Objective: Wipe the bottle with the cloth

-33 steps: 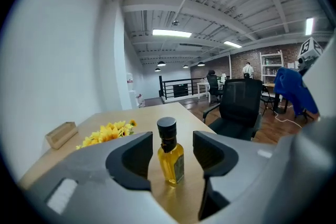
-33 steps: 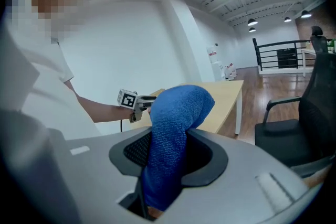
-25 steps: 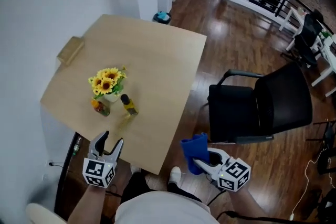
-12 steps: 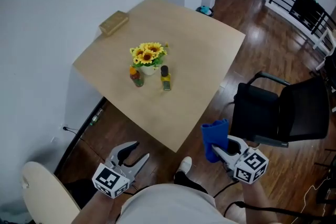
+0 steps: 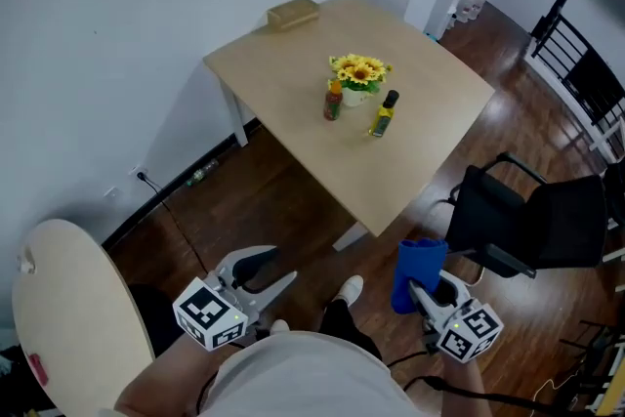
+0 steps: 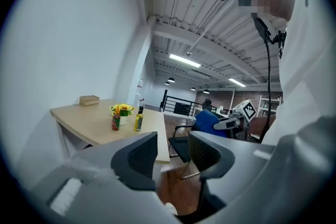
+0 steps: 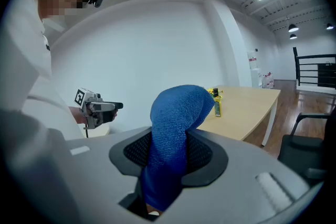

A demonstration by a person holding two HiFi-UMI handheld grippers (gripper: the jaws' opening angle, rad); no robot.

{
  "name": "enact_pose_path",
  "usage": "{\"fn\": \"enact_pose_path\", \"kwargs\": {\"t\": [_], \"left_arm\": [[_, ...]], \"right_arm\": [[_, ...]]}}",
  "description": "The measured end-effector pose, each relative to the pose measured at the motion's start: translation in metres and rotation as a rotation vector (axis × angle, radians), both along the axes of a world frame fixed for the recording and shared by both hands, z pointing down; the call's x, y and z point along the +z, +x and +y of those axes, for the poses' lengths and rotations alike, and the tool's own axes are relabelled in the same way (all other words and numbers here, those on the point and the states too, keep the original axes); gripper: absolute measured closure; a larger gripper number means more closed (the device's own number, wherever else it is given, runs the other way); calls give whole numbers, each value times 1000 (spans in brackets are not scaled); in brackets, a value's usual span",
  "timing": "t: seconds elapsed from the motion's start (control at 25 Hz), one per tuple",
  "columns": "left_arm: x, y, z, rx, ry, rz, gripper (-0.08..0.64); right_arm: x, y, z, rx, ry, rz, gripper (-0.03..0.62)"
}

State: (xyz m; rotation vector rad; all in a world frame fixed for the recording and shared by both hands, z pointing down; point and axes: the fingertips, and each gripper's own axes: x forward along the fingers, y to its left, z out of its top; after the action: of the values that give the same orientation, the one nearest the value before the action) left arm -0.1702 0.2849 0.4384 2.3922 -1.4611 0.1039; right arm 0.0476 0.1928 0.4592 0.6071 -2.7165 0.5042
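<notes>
Off table edge [image 5: 305, 146]: right claw [image 5: 417, 294], cloth [image 5: 420, 264]

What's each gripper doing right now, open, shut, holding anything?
Left gripper: open, nothing between the jaws.
Right gripper: shut on the cloth.

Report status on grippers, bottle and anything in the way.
Left gripper open, empty. Right gripper shut on blue cloth. Yellow bottle upright on table, far from both grippers. Red bottle and flower pot close beside it.
</notes>
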Motion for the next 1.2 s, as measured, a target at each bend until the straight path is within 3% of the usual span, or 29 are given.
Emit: {"fn": "enact_pose_path", "kwargs": {"t": [0.24,0.56,1.2], "left_arm": [[10,-2,80,35,-17,32,373],[0,19,115,33,15,-1,373],[-32,166,117,156,46,-23,373]], "right_arm": [[-6,-14,94,-27,-1,46,439],[-33,2,128,-41,78,35,439],[-38,126,168,-5,80,2,439]]}}
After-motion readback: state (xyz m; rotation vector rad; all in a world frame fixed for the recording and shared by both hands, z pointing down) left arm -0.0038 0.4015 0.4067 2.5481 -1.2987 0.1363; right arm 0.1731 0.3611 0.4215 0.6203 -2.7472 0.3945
